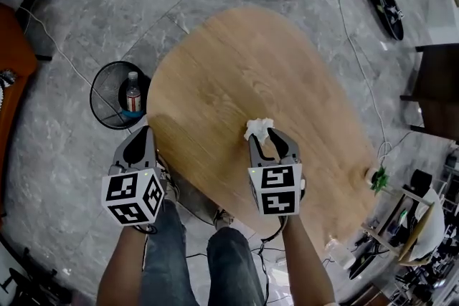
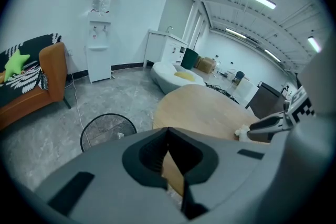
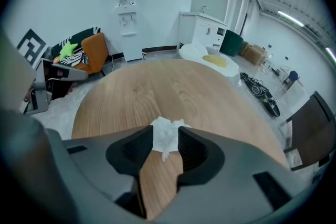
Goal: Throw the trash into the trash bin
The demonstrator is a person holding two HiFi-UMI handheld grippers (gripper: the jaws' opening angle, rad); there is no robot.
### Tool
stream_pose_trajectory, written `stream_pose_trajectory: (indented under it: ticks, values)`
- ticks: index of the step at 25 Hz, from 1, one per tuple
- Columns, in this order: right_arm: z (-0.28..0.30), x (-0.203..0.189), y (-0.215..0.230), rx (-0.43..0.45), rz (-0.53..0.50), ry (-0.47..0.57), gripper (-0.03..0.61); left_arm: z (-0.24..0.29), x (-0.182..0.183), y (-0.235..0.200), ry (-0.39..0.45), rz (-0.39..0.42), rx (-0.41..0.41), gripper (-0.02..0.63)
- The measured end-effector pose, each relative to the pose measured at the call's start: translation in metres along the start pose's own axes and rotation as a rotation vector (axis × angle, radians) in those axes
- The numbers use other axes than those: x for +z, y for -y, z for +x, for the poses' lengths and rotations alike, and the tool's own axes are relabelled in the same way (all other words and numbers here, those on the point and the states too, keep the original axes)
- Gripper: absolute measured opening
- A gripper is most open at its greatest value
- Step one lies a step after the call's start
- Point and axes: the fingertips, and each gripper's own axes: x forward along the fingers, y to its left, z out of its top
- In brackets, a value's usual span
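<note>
Right gripper view: right gripper (image 3: 165, 134) narrowly parted, pinching tissue (image 3: 164, 124) on table (image 3: 173, 86); left gripper (image 2: 168, 134) closed tight, empty. Risk: weak pinch, tissue dropped short of bin (image 1: 104, 93) beside table.

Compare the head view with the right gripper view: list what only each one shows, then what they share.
Only the head view: the wire trash bin on the floor left of the table, a bottle inside it, and the person's jeans. Only the right gripper view: the water dispenser against the wall and the orange armchair with a green star cushion. Both: the wooden table and the crumpled tissue clamped in the right gripper.
</note>
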Motion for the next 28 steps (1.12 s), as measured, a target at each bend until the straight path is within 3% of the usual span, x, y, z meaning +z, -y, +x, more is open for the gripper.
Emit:
stream_pose_trajectory:
  ticks: [12, 28]
  values:
    - [0.017, -0.007, -0.003, 0.008, -0.008, -0.049, 0.13, 0.009, 0.003, -0.009, 0.004, -0.013, 0.012, -0.006]
    - [0.017, -0.008, 0.0, -0.023, -0.007, -0.068, 0.021, 0.005, 0.002, -0.021, 0.008, -0.018, 0.022, -0.006]
